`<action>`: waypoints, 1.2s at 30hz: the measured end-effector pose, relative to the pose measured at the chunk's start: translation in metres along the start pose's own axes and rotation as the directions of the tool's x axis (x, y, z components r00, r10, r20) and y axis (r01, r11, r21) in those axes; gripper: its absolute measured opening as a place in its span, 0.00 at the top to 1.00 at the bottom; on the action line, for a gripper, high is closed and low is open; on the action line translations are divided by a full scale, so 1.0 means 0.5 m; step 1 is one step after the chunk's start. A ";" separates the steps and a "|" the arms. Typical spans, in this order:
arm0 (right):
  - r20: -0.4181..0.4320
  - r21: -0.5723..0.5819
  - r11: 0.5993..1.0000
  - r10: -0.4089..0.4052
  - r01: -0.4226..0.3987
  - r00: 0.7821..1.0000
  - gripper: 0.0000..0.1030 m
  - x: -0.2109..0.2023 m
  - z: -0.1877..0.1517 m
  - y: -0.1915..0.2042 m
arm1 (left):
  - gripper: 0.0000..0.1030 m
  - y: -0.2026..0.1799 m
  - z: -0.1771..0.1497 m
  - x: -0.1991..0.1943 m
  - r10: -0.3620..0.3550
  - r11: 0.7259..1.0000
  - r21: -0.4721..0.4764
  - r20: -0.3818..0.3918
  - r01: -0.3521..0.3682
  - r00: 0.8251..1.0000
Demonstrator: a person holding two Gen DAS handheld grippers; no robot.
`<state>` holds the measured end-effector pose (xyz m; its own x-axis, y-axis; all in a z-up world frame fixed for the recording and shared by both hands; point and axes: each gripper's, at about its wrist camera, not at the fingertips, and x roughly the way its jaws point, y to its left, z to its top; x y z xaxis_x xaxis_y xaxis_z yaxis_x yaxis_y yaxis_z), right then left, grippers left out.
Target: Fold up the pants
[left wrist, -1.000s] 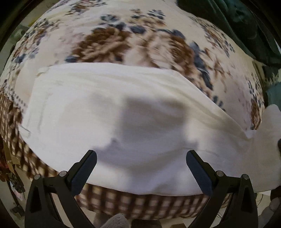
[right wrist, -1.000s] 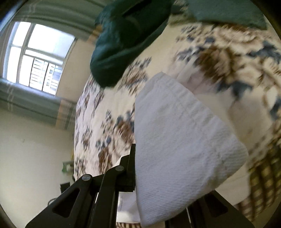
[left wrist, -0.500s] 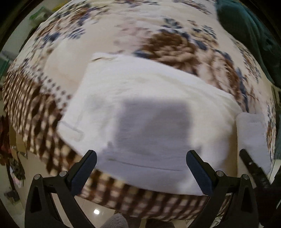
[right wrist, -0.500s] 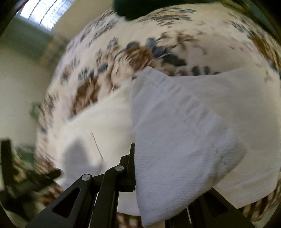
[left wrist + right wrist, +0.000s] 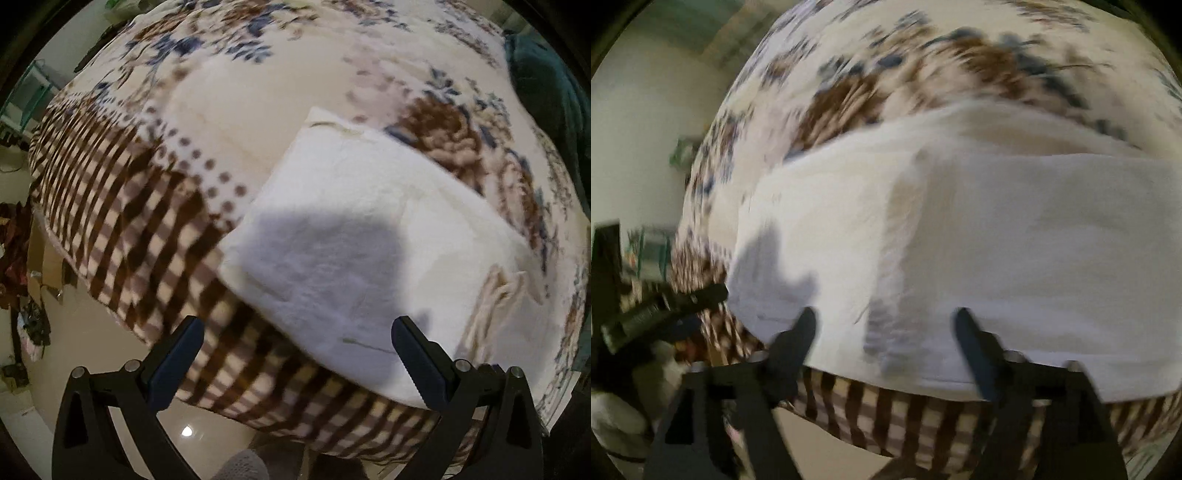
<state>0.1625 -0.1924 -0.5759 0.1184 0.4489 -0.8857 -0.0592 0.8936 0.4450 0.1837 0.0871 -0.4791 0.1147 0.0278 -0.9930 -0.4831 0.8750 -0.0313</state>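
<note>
The white pants [image 5: 362, 236] lie folded flat on a flowered blanket [image 5: 258, 96] near the bed's front edge. My left gripper [image 5: 295, 354] is open and empty, hovering over the near left corner of the pants. In the right wrist view the pants [image 5: 997, 240] show a folded layer lying over the rest. My right gripper [image 5: 886, 332] is open and empty just above their near edge. The other gripper [image 5: 665, 306] shows at the left of that view.
The blanket's brown checked border [image 5: 122, 221] hangs over the bed edge above a pale tiled floor [image 5: 110, 350]. A dark green cloth [image 5: 546, 85] lies at the far right of the bed. Clutter [image 5: 18, 266] stands on the floor at left.
My right gripper has opened and let go of the pants end it was carrying; that end now lies folded over the rest. The left gripper swung so the pants sit further right.
</note>
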 end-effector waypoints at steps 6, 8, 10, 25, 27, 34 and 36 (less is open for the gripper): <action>0.021 0.055 0.959 -0.281 0.280 0.959 0.09 -0.092 0.018 -0.132 | 0.00 -0.142 -0.006 -0.001 -0.127 0.987 0.096 -0.012 0.128 0.992; -0.011 0.074 0.935 -0.348 0.348 0.937 0.09 -0.098 0.020 -0.182 | 0.00 -0.204 -0.008 0.023 -0.173 0.975 0.137 -0.047 0.178 0.984; -0.062 0.113 0.918 -0.376 0.381 0.924 0.09 -0.094 0.029 -0.230 | 0.00 -0.259 -0.004 0.052 -0.179 0.966 0.175 -0.071 0.189 0.981; -0.187 0.159 0.872 -0.434 0.463 0.881 0.09 -0.051 0.030 -0.374 | 0.84 -0.340 -0.013 0.101 -0.211 0.906 0.375 -0.007 0.198 0.977; -0.186 0.166 0.874 -0.426 0.456 0.885 0.09 -0.057 0.026 -0.383 | 0.84 -0.326 -0.013 0.113 -0.215 0.914 0.347 -0.029 0.211 0.976; -0.132 0.172 0.924 -0.322 0.342 0.937 0.28 -0.133 -0.013 -0.393 | 0.75 -0.297 -0.034 0.049 -0.162 0.955 0.247 -0.027 0.163 0.986; -0.177 0.121 0.932 -0.319 0.342 0.931 0.44 -0.116 -0.030 -0.385 | 0.66 -0.289 -0.064 0.036 -0.175 0.954 0.238 -0.046 0.181 0.983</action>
<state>0.1520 -0.3907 -0.6122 -0.0461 0.1327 -0.9901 0.1052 0.9863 0.1273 0.2280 -0.0543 -0.4962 0.1579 -0.1481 -0.9763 -0.2333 0.9551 -0.1826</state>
